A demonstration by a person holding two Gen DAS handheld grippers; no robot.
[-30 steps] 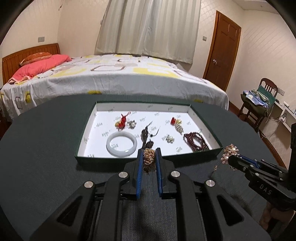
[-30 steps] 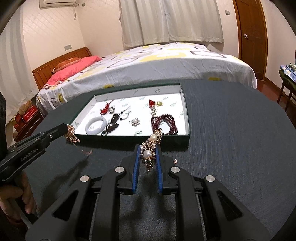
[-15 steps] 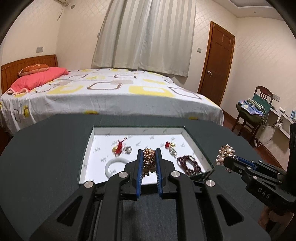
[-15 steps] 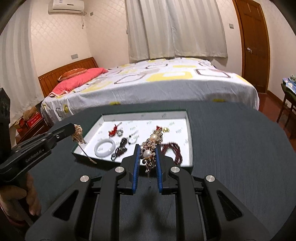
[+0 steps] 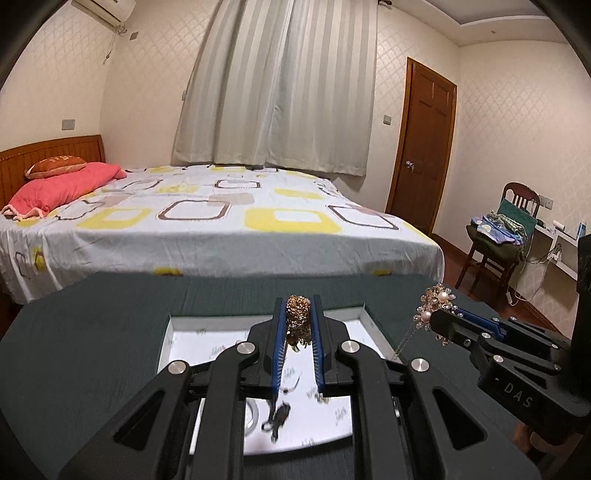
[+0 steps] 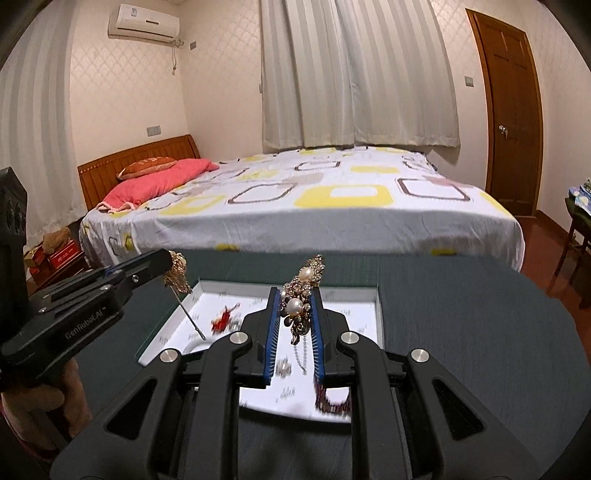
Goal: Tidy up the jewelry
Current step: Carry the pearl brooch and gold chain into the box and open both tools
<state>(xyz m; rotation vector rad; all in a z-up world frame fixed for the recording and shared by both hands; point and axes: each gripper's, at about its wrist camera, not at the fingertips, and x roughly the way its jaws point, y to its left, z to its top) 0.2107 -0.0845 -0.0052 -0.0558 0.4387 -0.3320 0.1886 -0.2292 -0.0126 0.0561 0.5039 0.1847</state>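
Ahead of me a bed (image 5: 207,221) with a white, yellow-squared cover fills mid-frame; pink pillow (image 5: 59,184) and wooden headboard (image 5: 51,151) at left. Pale curtains (image 5: 280,85) hang centre top. Brown door (image 5: 424,147) right, cluttered chair (image 5: 498,229) far right, air conditioner (image 6: 144,24) upper left. Cream patterned walls (image 5: 517,110).

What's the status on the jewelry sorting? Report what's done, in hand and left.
Done: a red charm and dark red beads already lie in the white-lined tray.
In hand: the left gripper clamps a gold piece; the right gripper clamps a pearl brooch, both above the tray.
Left: setting both pieces down.
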